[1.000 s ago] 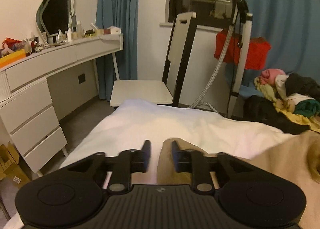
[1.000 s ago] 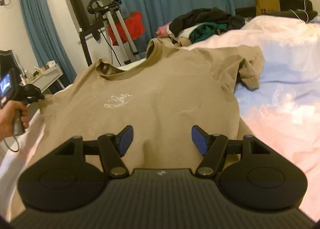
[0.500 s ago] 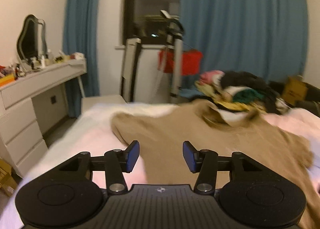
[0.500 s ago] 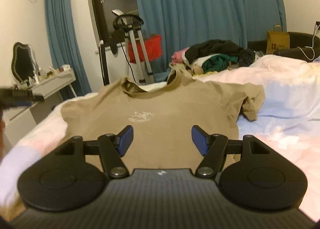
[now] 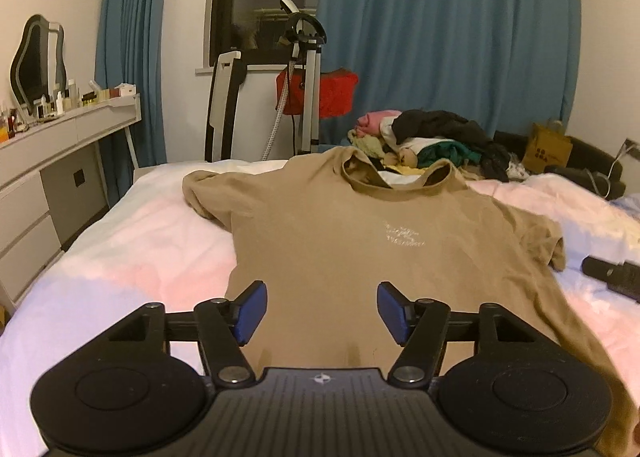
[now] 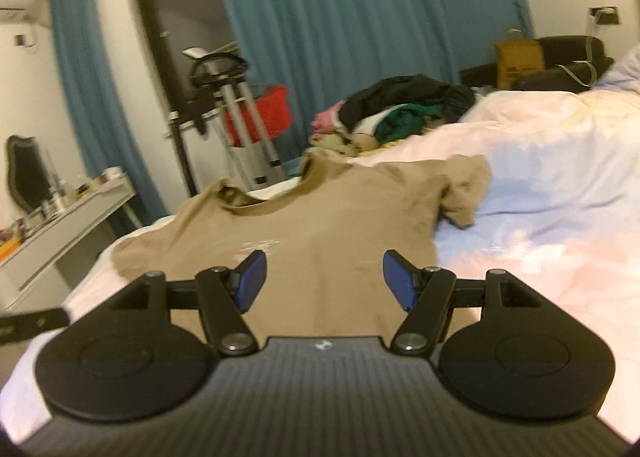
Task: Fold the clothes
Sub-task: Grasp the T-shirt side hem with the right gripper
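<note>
Now both tools [image 5: 322, 312] [image 6: 323, 280] apart, empty

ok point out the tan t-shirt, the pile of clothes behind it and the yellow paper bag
tan t-shirt [image 5: 340, 241]: left wrist view, middle of the chest.
pile of clothes [image 5: 432, 133]: left wrist view, on the dark garment on top.
yellow paper bag [image 5: 547, 147]: left wrist view, front face of the bag.

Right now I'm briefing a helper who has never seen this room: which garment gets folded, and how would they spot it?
Look at the bed under its pale pink cover. Spread flat across it lies the tan T-shirt, neckline toward the blue curtains. Unlike the heaped clothes pile behind it, it lies alone and bears a small white chest print.
</note>
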Available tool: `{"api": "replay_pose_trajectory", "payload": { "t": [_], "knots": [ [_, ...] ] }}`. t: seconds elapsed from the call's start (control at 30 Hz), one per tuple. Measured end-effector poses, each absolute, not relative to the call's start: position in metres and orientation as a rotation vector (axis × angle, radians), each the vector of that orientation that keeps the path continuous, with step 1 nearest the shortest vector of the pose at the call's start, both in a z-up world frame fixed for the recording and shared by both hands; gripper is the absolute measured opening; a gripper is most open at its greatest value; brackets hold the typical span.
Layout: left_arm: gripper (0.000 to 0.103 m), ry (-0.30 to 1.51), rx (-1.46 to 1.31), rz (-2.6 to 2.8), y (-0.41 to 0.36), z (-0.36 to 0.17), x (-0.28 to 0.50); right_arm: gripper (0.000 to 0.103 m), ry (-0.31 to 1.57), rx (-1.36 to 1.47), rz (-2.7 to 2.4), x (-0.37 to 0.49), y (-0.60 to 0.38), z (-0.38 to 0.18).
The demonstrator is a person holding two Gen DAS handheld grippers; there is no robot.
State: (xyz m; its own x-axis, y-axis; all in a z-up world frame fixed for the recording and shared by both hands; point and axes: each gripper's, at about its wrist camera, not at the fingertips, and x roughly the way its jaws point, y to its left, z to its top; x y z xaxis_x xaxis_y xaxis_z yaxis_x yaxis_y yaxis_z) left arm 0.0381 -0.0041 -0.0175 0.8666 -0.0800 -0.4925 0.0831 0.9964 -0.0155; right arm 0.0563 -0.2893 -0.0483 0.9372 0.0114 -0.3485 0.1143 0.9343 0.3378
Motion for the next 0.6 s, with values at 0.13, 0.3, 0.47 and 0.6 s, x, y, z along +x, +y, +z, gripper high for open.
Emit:
{"api": "replay_pose_trajectory", "payload": {
  "t": [0.13, 0.3, 0.47, 0.6],
  "knots": [
    [0.073, 0.529, 0.007, -0.078, -0.005, -0.025, 0.050, 0.069, 0.372, 0.482, -0.054, 0.064, -0.313, -0.057],
    [0.078, 0.539, -0.012, -0.088, -0.005, -0.029, 0.063, 0.089, 0.403, 0.801, -0.004, 0.102, -0.352, -0.079],
    [0.080, 0.538, -0.049, -0.103, -0.003, -0.035, 0.085, 0.088, 0.417, 1.017, -0.020, 0.167, -0.382, -0.111],
    [0.080, 0.555, -0.051, -0.080, 0.000, -0.051, 0.111, 0.088, 0.394, 1.122, -0.120, 0.221, -0.406, -0.138]
  ]
}}
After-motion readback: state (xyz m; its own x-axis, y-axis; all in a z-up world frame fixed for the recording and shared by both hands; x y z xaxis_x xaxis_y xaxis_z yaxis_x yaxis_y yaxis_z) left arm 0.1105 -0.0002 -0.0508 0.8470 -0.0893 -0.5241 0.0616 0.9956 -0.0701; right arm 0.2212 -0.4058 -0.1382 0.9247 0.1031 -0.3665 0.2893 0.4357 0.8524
